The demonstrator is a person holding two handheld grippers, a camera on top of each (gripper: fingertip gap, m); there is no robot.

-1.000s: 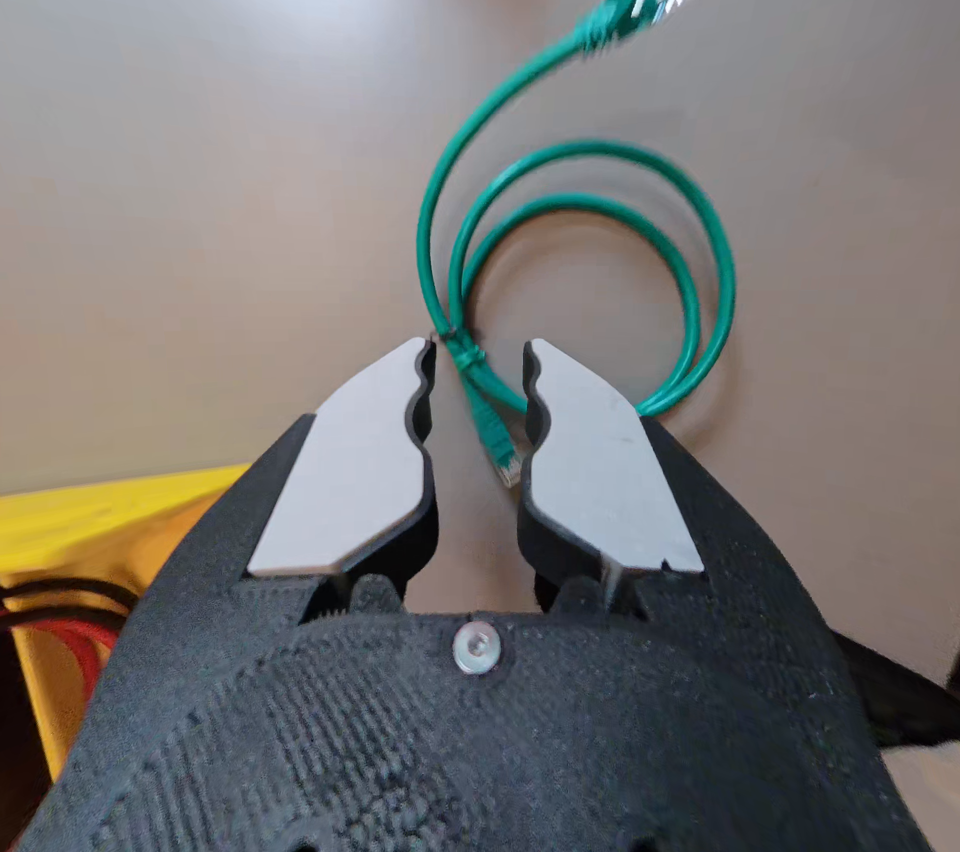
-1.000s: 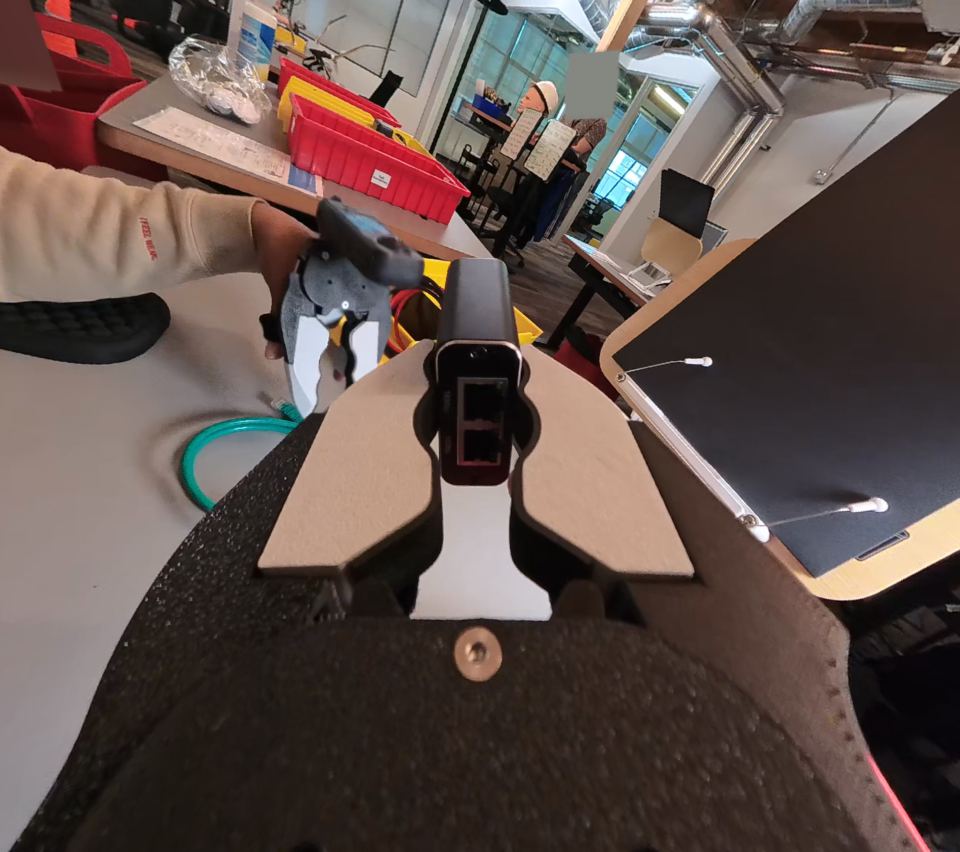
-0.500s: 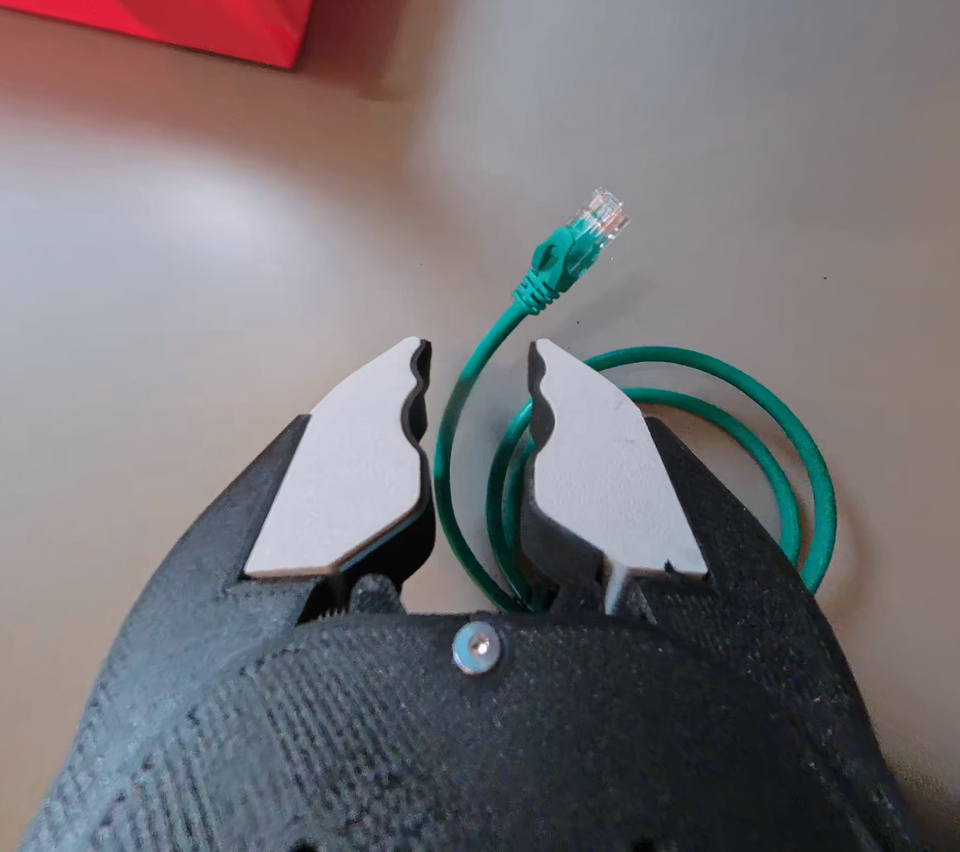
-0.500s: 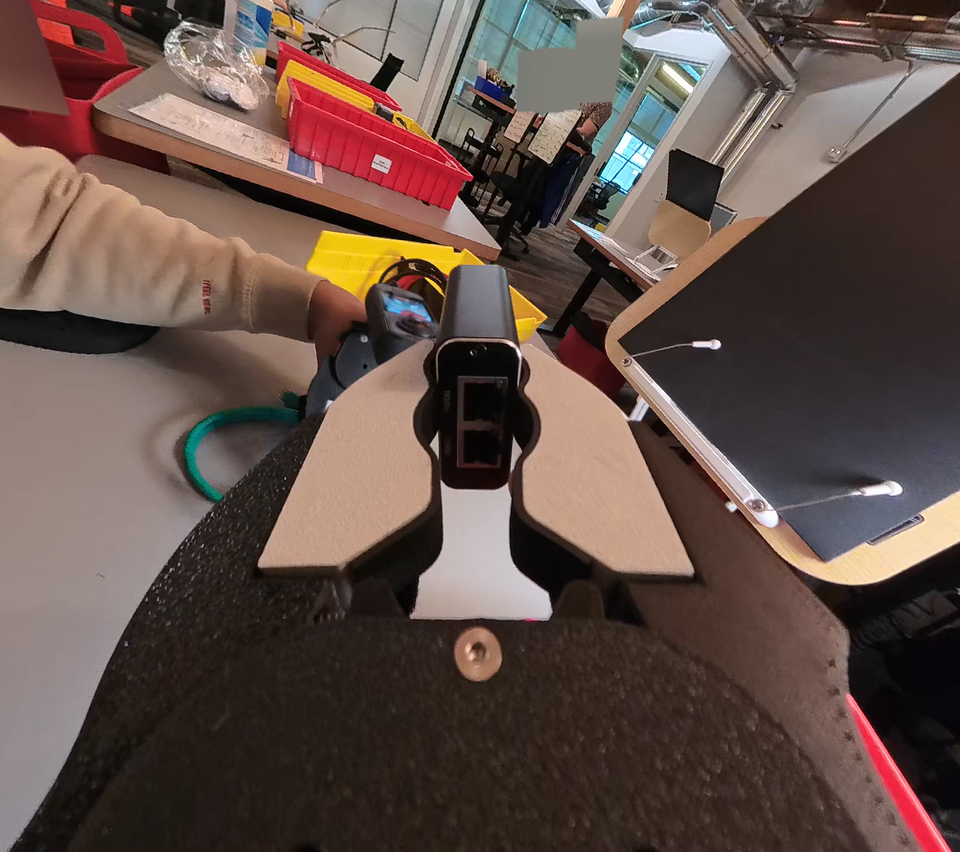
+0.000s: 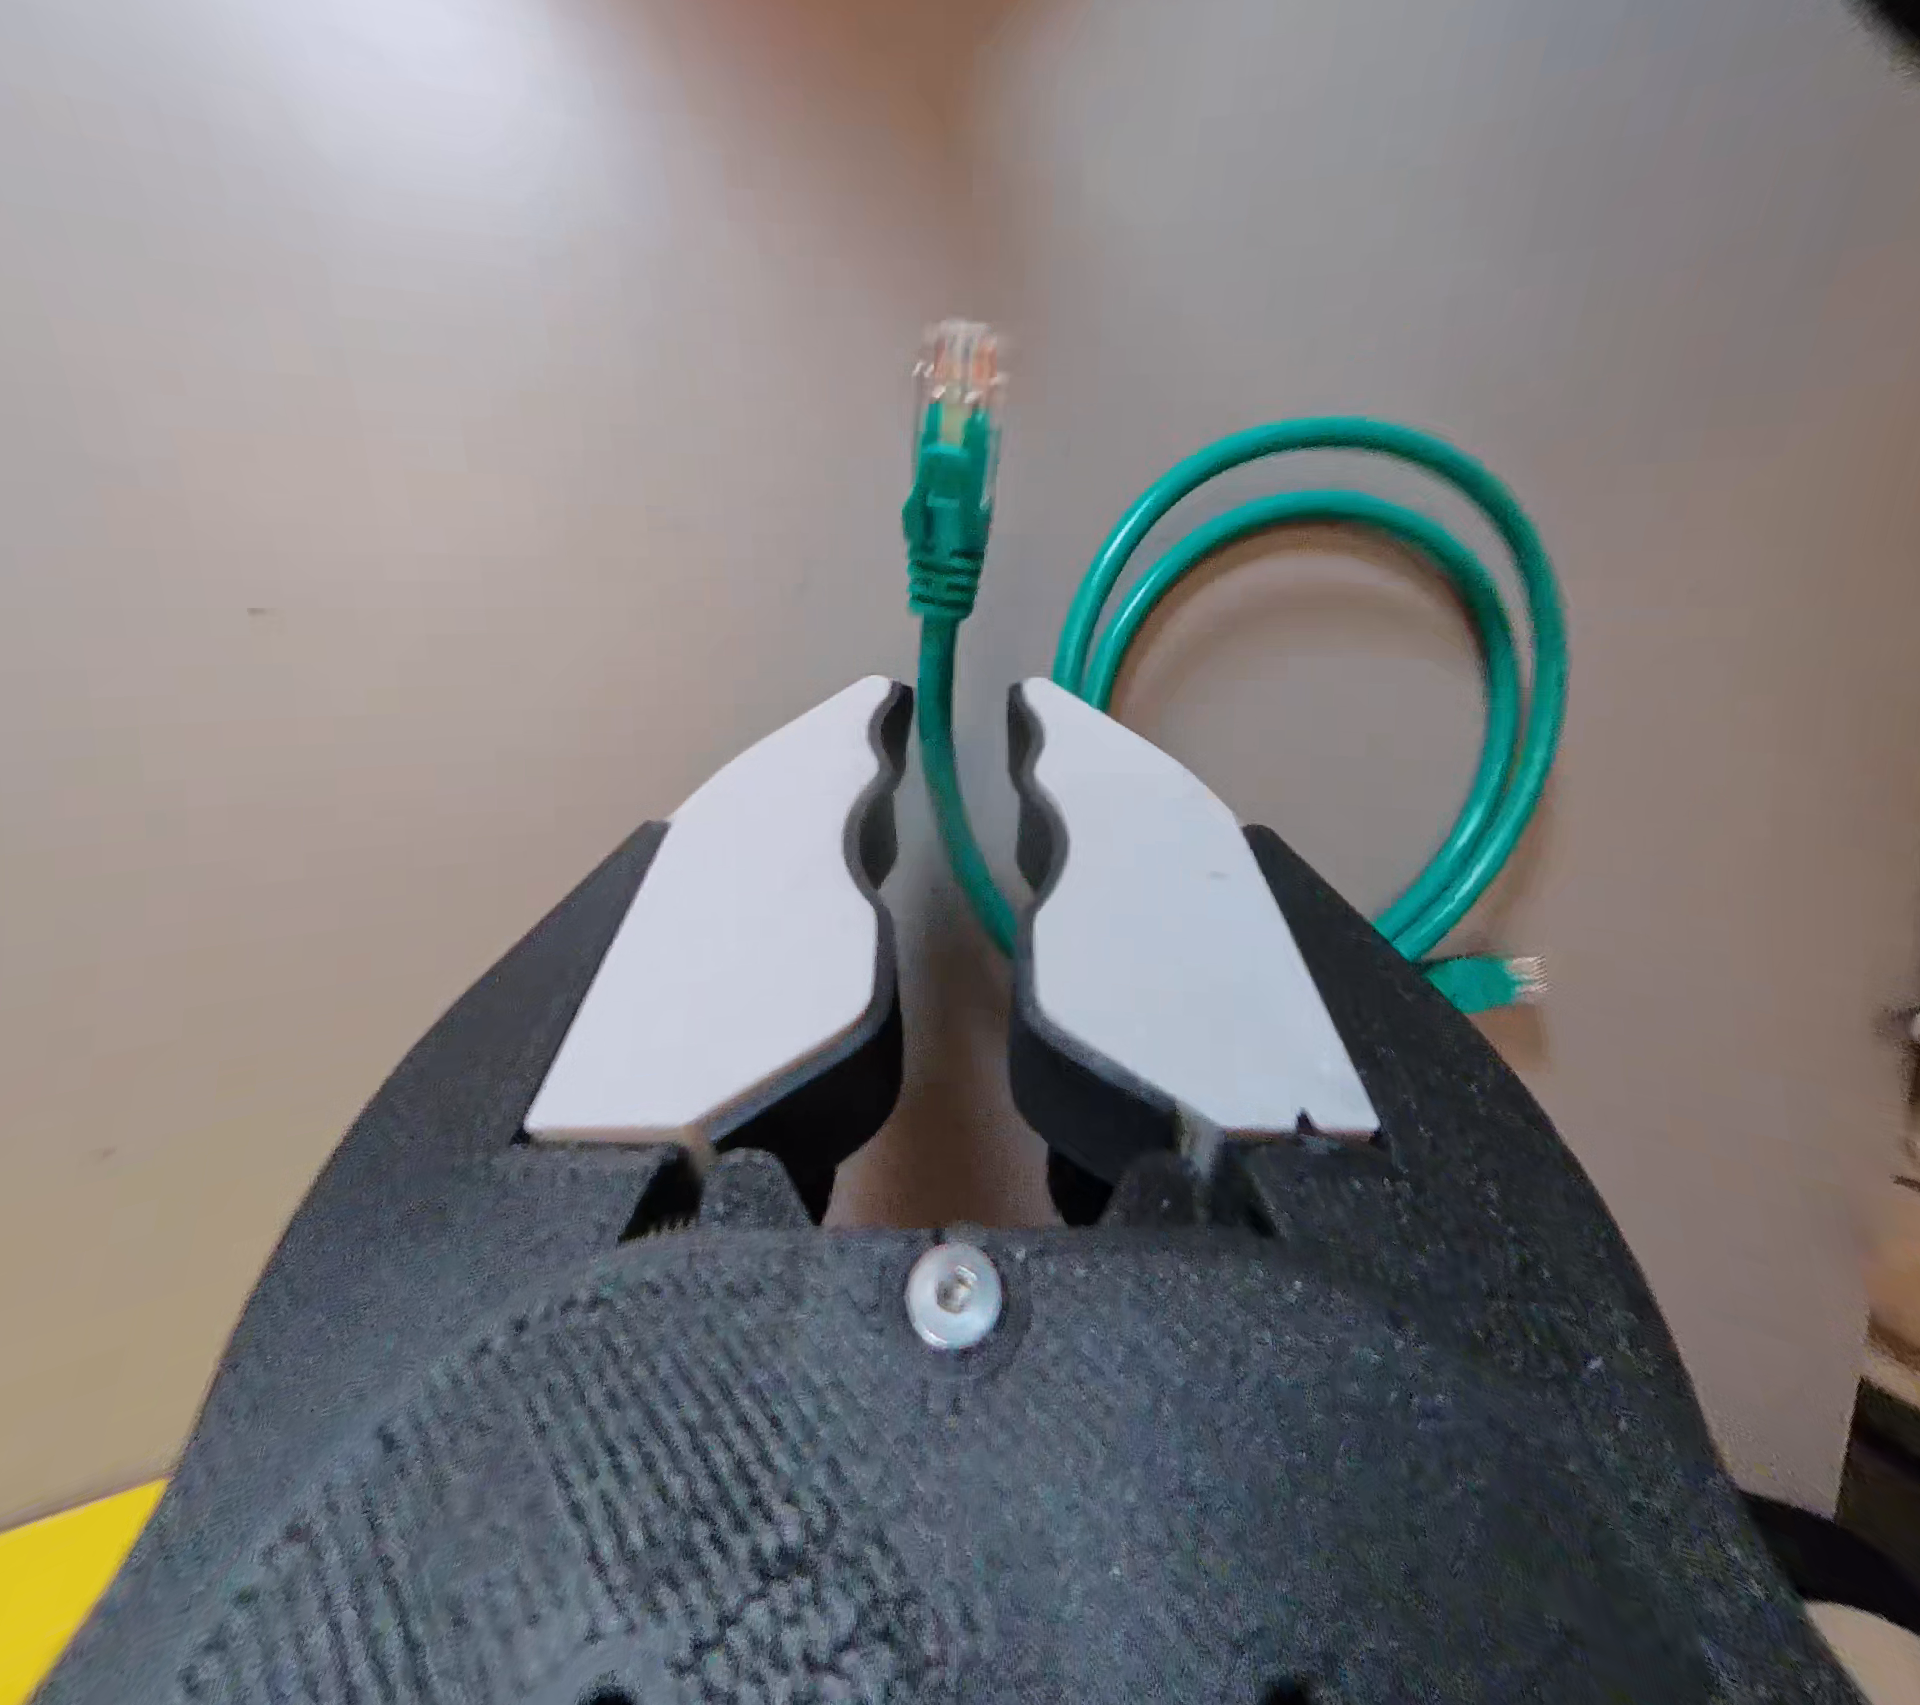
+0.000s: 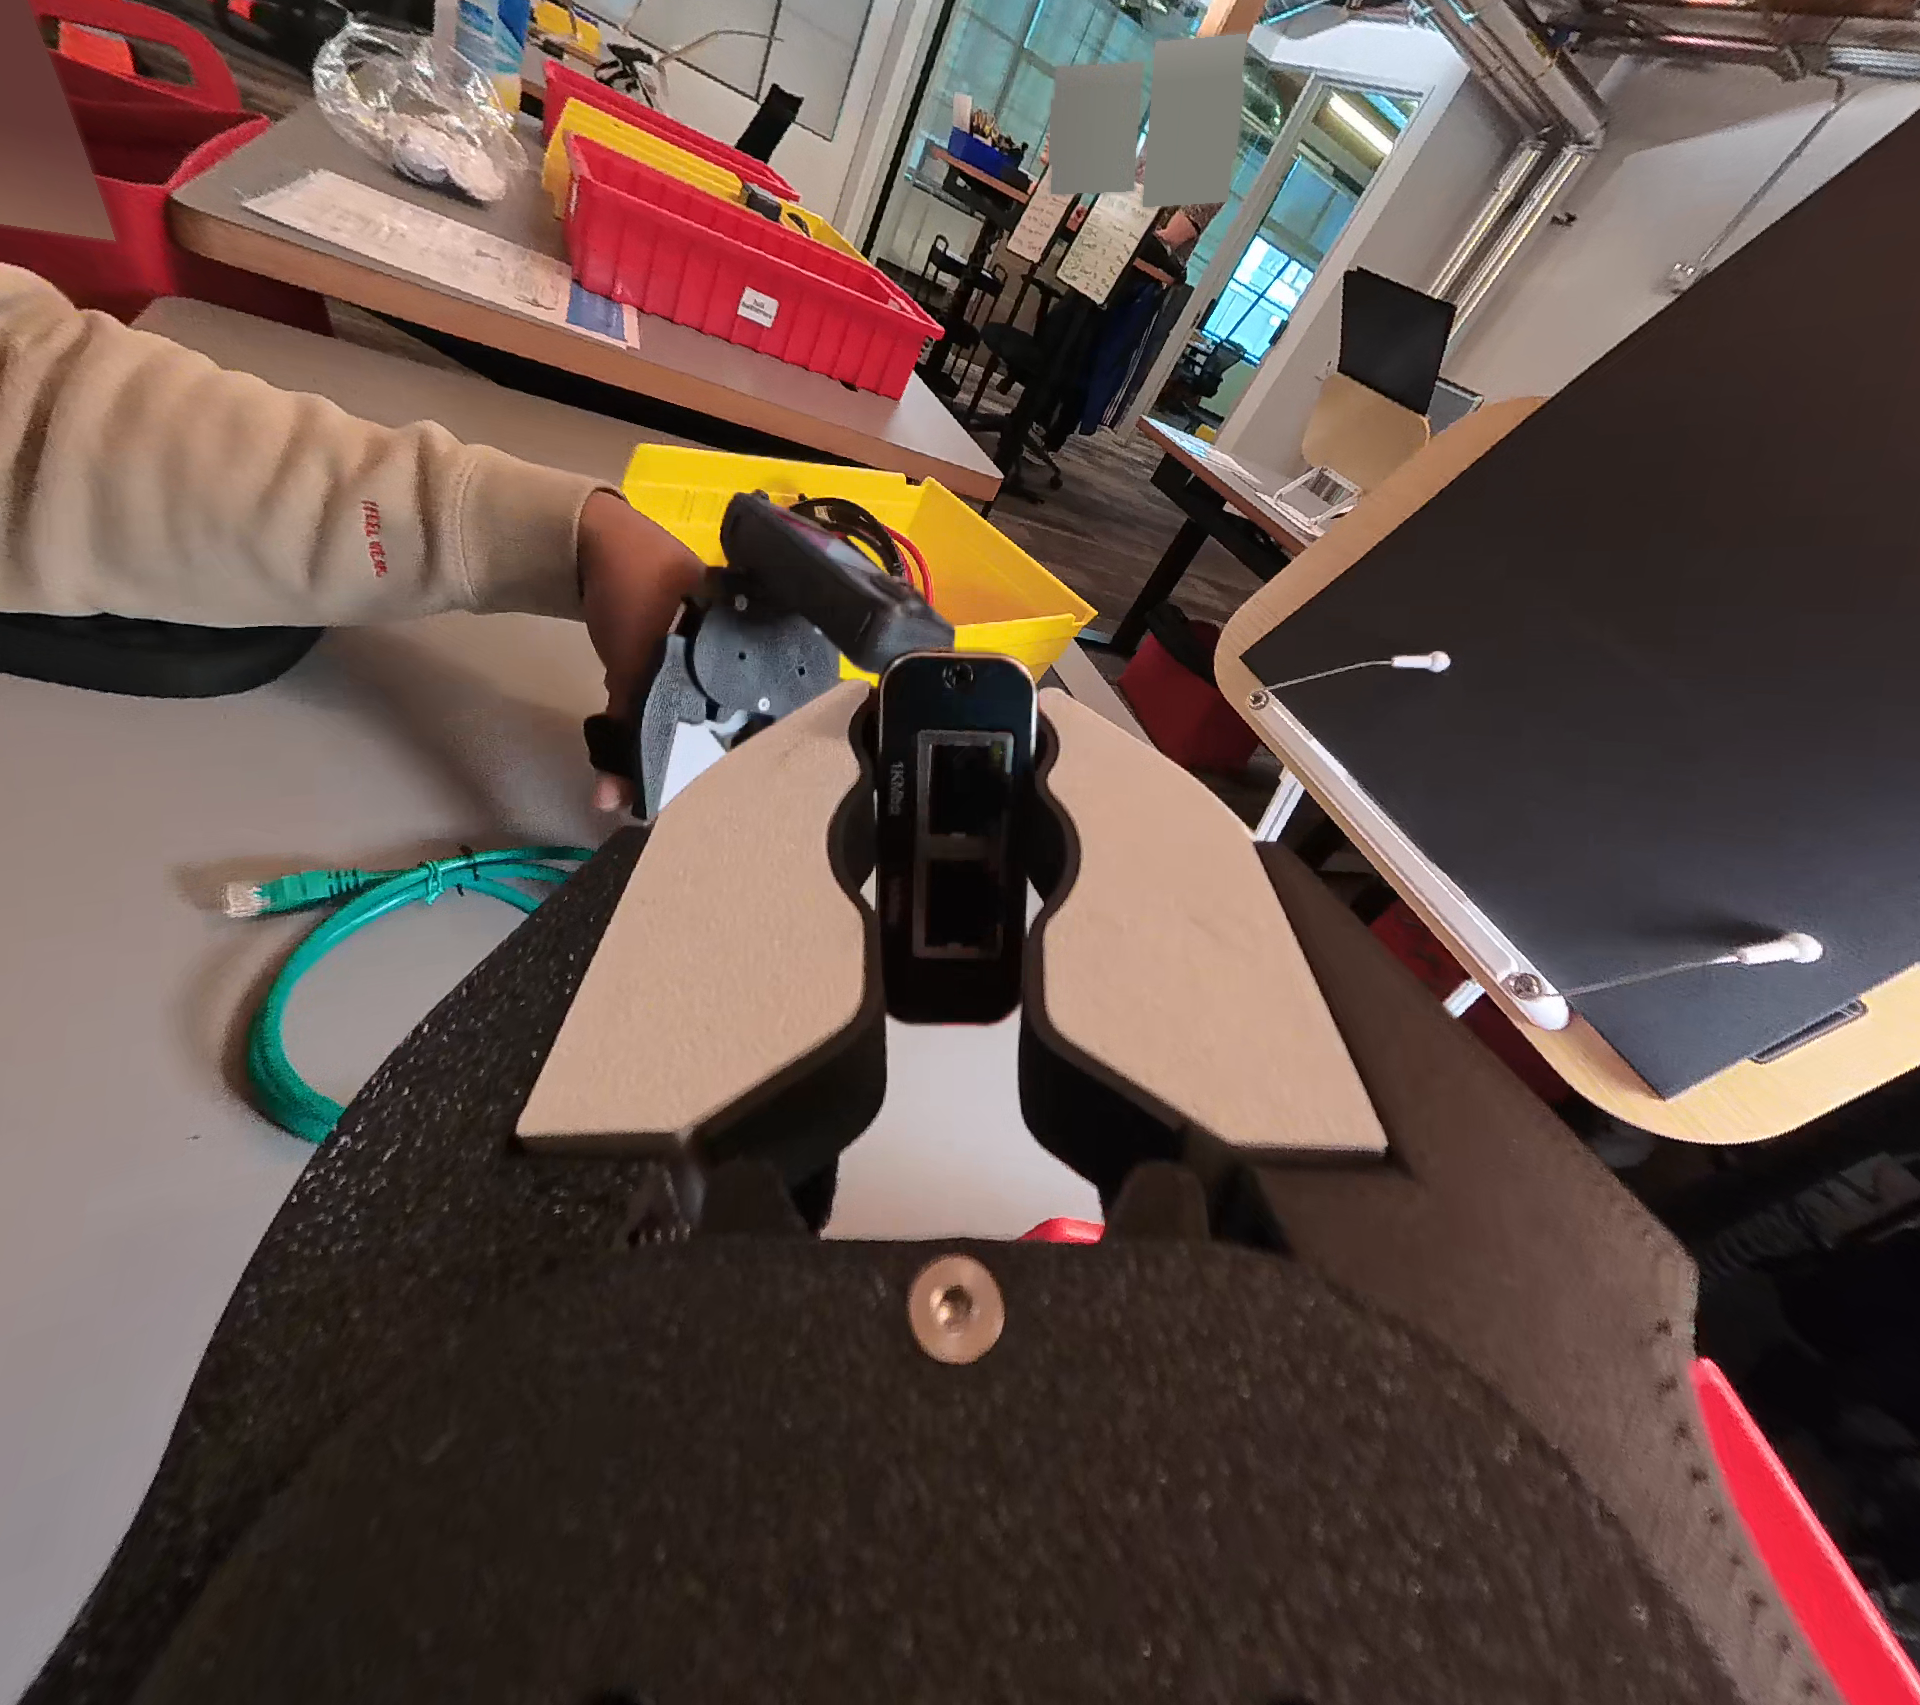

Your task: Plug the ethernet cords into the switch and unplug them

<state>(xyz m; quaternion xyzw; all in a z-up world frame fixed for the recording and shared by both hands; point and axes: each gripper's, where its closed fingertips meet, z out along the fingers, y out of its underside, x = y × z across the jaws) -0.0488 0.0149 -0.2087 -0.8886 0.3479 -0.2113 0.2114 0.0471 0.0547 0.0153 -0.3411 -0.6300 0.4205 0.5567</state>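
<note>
While the left gripper (image 5: 958, 699) keeps its jaws narrowly parted around the green ethernet cord (image 5: 1507, 668), with a gap showing on either side so the cord is straddled and not pinched, the right gripper (image 6: 951, 720) has its jaws clamped on the black switch (image 6: 956, 834), whose two stacked ports face the camera. Just past the left jaws the cord's clear-tipped plug (image 5: 951, 450) points away above the grey surface (image 5: 416, 512), and the rest lies coiled to the right with the second plug (image 5: 1496, 980) beside it. The cord looks light and springy, so it will likely swing; the ribbed boot behind the plug seems the firmest place to grip. A yellow bin (image 6: 987, 564) stands beyond.
</note>
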